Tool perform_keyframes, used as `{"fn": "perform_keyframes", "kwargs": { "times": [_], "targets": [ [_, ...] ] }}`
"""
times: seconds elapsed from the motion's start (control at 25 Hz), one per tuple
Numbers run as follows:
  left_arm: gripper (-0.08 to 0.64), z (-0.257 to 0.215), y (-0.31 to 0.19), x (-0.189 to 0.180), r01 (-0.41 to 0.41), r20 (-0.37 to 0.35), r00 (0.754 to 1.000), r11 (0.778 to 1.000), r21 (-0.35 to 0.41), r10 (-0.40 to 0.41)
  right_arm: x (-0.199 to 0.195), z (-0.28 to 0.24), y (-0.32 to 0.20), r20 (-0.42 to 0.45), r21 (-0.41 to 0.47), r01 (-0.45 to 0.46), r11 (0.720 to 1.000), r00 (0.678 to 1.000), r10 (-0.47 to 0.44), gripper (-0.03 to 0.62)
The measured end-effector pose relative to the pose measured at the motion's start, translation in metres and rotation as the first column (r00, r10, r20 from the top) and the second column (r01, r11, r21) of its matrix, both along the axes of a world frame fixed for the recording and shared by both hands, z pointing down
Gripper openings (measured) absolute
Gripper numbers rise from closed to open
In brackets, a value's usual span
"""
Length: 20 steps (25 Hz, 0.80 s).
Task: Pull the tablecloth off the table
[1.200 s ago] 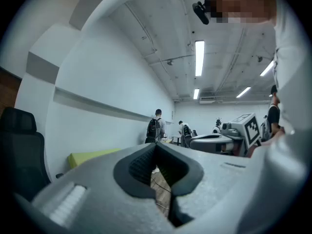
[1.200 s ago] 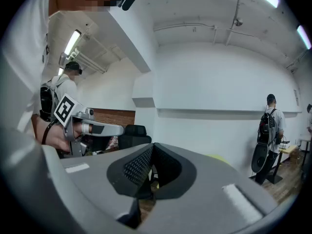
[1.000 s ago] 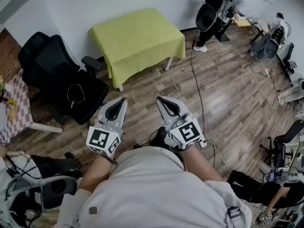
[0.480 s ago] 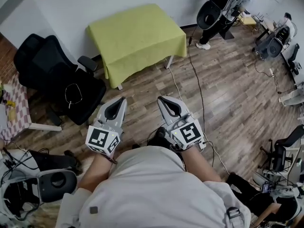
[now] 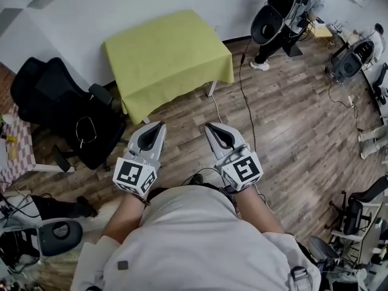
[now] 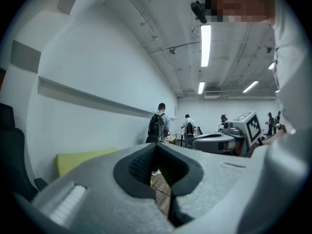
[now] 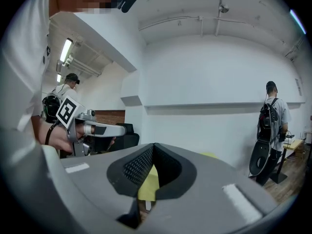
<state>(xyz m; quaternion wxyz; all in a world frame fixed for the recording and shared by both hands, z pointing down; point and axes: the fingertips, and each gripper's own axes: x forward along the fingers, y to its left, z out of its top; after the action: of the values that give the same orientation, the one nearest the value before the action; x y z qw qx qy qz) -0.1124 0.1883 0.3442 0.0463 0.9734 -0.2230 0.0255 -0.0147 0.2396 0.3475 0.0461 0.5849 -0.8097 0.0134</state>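
Both tools are held low in front of our body, side by side over the wooden floor [image 5: 291, 120], tips pointed toward the counter [image 5: 210, 88]. The left tool [image 5: 159, 126] has its jaws pressed together with nothing between them; in its own view only floor shows through the gap behind the tips. The right tool [image 5: 210, 127] is the same: jaws together, nothing held, a strip of yellow-green showing past them. The tablecloth [image 5: 167, 50], yellow-green, lies spread over the whole counter top and hangs over the near edge and both side edges, lowest at the near left corner. The far edge of the counter sits by the white wall [image 5: 121, 5]. Both tools are well apart from the cloth, neither touching it. A black office chair [image 5: 66, 111] stands just left of the counter. A thin cable [image 5: 245, 102] runs across the floor past the counter's right side. A person with a backpack [image 5: 285, 11] stands further right along the wall.
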Motion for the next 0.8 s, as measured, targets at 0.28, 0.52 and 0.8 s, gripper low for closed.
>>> {"fn": "perform_keyframes", "kwargs": {
  "times": [0.28, 0.52, 0.8],
  "targets": [
    [0.003, 0.003, -0.019, 0.047, 0.015, 0.02, 1.0, 1.0, -0.02, -0.014, 0.057, 0.004, -0.022, 0.034, -0.026, 0.004, 1.0, 0.999, -0.003, 0.011],
    [0.003, 0.017, -0.058, 0.07, 0.009, 0.015, 1.0, 0.999, -0.043, -0.008, 0.077, 0.021, -0.056, 0.045, -0.059, 0.0, 0.998, 0.999, 0.003, 0.011],
    [0.003, 0.021, -0.13, 0.1, -0.026, -0.009, 1.0, 0.998, -0.054, 0.025, 0.101, 0.029, -0.121, 0.017, -0.087, -0.019, 0.996, 1.0, 0.021, 0.011]
  ]
}}
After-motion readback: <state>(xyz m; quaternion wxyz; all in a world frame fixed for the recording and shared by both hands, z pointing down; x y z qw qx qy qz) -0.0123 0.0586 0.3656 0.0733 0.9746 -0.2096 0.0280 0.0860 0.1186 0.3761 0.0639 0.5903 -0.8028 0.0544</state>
